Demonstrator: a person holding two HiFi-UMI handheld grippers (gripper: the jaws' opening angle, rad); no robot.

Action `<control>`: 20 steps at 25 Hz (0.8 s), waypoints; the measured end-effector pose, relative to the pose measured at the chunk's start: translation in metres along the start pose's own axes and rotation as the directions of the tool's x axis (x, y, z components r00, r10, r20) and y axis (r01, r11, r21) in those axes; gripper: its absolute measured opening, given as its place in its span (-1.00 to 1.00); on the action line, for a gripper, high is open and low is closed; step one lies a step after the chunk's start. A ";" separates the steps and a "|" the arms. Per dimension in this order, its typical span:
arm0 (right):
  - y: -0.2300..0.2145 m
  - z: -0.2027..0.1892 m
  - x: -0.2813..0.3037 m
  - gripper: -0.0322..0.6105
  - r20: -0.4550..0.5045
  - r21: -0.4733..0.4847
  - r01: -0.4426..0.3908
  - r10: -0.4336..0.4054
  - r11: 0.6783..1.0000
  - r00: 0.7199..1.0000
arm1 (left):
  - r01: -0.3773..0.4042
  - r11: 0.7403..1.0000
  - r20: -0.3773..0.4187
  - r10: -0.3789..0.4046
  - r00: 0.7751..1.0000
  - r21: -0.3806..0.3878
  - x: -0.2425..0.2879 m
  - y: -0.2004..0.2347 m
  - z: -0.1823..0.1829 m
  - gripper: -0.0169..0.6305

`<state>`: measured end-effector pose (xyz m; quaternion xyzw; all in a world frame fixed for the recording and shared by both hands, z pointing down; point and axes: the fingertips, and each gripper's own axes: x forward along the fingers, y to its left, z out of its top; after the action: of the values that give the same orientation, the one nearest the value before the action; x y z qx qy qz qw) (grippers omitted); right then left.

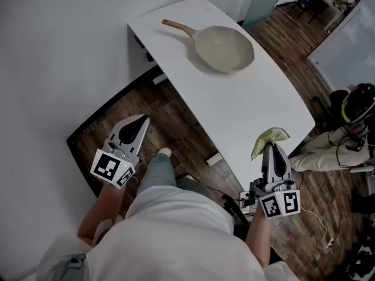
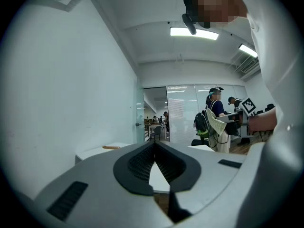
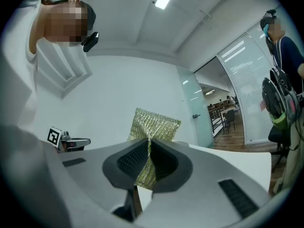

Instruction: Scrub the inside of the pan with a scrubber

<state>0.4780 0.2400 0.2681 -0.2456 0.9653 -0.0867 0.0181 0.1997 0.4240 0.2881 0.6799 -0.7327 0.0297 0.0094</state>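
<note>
From the head view, a long white worktop (image 1: 246,107) stands on a brown wooden floor (image 1: 176,127). A round beige pan with a wooden handle (image 1: 225,48) sits at the far end of the worktop, the right way up. The left gripper (image 1: 143,119) hangs over the floor beside the worktop, well apart from the pan. The right gripper (image 1: 272,147) is at the near end of the worktop, and a crinkly gold-green mesh scrubber (image 1: 269,137) sticks out of its tip. The scrubber is also well apart from the pan. In the left gripper view, the left gripper (image 2: 155,144) has its two dark pads pressed together with nothing between them. The white worktop (image 2: 95,152) shows behind it, with the pan's wooden handle (image 2: 111,147) just peeking over the edge. In the right gripper view, the right gripper (image 3: 149,141) is pinching the gold-green scrubber (image 3: 154,122), which stands up above the pads in front of a white wall (image 3: 118,89).
</note>
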 end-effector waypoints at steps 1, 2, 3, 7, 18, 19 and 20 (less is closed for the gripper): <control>0.001 0.000 0.003 -0.80 0.000 -0.002 -0.005 0.005 1.000 1.000 | -0.006 1.000 0.001 0.006 1.000 -0.002 -0.001 0.002 -0.001 -0.91; 0.002 0.000 0.006 -0.80 0.000 -0.003 -0.011 0.011 1.000 1.000 | -0.012 1.000 0.002 0.012 1.000 -0.005 -0.001 0.005 -0.001 -0.91; 0.003 0.001 0.010 -0.80 0.001 -0.005 -0.017 0.017 1.000 1.000 | -0.017 1.000 0.002 0.017 1.000 -0.007 0.000 0.008 -0.002 -0.91; 0.006 0.003 0.028 -0.80 0.000 -0.007 -0.022 0.022 1.000 1.000 | -0.025 0.999 0.004 0.025 1.000 -0.019 0.008 0.025 -0.005 -0.91; 0.020 0.008 0.079 -0.80 0.022 -0.003 0.029 -0.029 1.000 0.999 | 0.019 1.000 0.023 -0.019 1.000 -0.016 0.040 0.087 0.001 -0.91; 0.021 0.008 0.084 -0.80 0.025 -0.001 0.037 -0.037 0.999 0.999 | 0.026 1.000 0.024 -0.025 0.999 -0.015 0.045 0.094 0.002 -0.91; 0.021 0.009 0.090 -0.80 0.027 0.000 0.046 -0.046 0.999 0.999 | 0.032 0.999 0.026 -0.032 0.999 -0.014 0.051 0.102 0.004 -0.91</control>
<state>0.3893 0.2136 0.2560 -0.2686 0.9592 -0.0833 0.0290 0.0946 0.3809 0.2841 0.6918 -0.7219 0.0154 0.0054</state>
